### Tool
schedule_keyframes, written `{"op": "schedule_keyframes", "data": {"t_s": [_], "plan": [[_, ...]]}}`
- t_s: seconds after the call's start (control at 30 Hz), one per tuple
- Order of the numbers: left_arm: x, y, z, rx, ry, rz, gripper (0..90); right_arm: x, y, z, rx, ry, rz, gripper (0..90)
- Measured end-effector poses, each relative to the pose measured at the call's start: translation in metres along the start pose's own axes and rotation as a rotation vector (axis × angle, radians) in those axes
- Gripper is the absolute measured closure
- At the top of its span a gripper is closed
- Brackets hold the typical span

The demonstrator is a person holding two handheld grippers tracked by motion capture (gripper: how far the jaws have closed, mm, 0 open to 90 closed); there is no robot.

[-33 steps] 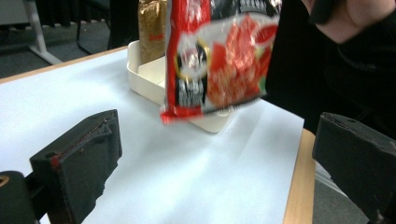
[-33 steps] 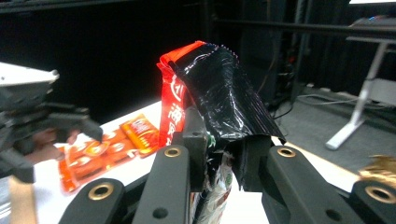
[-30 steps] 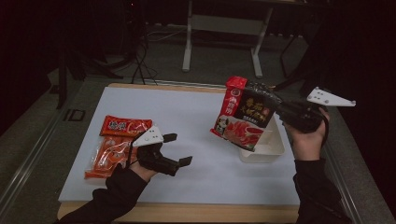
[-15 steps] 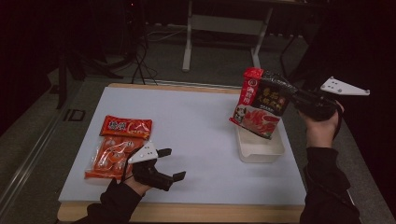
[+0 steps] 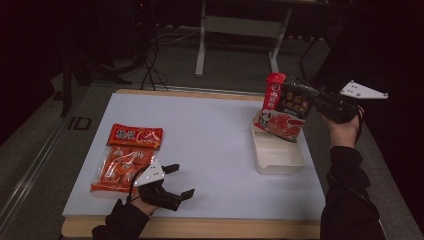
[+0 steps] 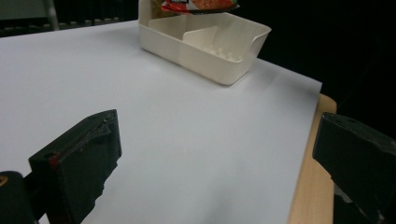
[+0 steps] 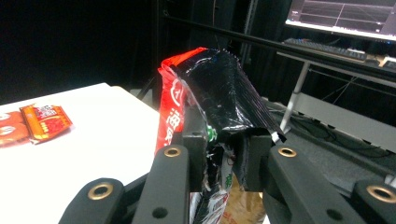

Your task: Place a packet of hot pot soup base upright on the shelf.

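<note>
- While the right gripper point(image 5: 320, 102) hangs above the table's right edge, its jaws are clamped on the side of a red-and-black packet point(image 5: 286, 107), which is held upright in the air.
- From the right gripper view, the two black pads point(image 7: 196, 135) pinch the crumpled foil of that packet point(image 7: 215, 88) between them, with only the packet's thickness between the pads.
- Below the packet, a cream tray point(image 5: 292, 162) sits near the right edge of the table point(image 5: 215, 130); the packet's lower edge hovers over the tray's far end, and I cannot tell whether the two touch.
- Seen in the left gripper view, the tray point(image 6: 205, 51) has a divider inside.
- Near the front edge, toward the left corner, the left gripper point(image 5: 179, 181) is low over the white surface, its jaws spread wide with nothing between them.
- Just beside it, by the left edge, an orange snack pack point(image 5: 125, 157) lies flat.
</note>
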State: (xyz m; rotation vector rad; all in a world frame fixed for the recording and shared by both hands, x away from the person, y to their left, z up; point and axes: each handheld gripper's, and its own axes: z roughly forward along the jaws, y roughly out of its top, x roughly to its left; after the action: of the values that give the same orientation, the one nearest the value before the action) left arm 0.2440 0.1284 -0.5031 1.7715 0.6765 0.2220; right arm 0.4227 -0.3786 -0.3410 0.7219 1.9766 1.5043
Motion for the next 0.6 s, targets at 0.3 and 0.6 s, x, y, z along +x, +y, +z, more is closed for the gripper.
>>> {"op": "schedule_keyframes", "data": {"t_s": [0.3,0.6], "plan": [[-0.001,-0.003,0.002,-0.005,-0.018,-0.010,1.5,-0.013,-0.022,0.016,-0.009,0.000,-0.003,76.3],[0.000,-0.005,0.003,-0.007,-0.024,-0.024,1.5,-0.010,-0.028,0.031,0.045,0.028,-0.030,76.2]]}}
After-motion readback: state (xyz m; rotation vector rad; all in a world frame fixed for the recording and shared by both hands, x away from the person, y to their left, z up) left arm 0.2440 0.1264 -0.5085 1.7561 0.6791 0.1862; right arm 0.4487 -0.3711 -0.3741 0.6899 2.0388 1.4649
